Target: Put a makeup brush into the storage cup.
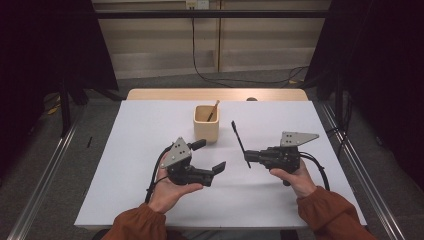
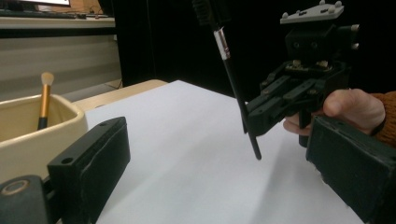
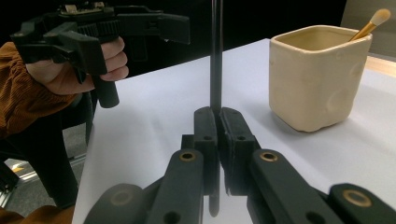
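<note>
Right gripper view: black brush [image 3: 215,56] top cut off.

Counted on the counter [image 1: 150,190], one in number, white-topped:

- Cups: one cream cup [image 1: 206,129], square-sided
- Brushes: two in all. One gold-handled brush [image 1: 213,110] with a pale tip is stood inside the cup; one black brush [image 1: 239,142] with a silver band is clamped in the right tool [image 1: 248,158]
- Tools: two, one carried in each hand. The left tool [image 1: 210,156] is held with its jaws spread apart and nothing between them
- Grey three-cornered plates: two, one mounted on each tool
- Hands: two, both in rust-orange sleeves
</note>
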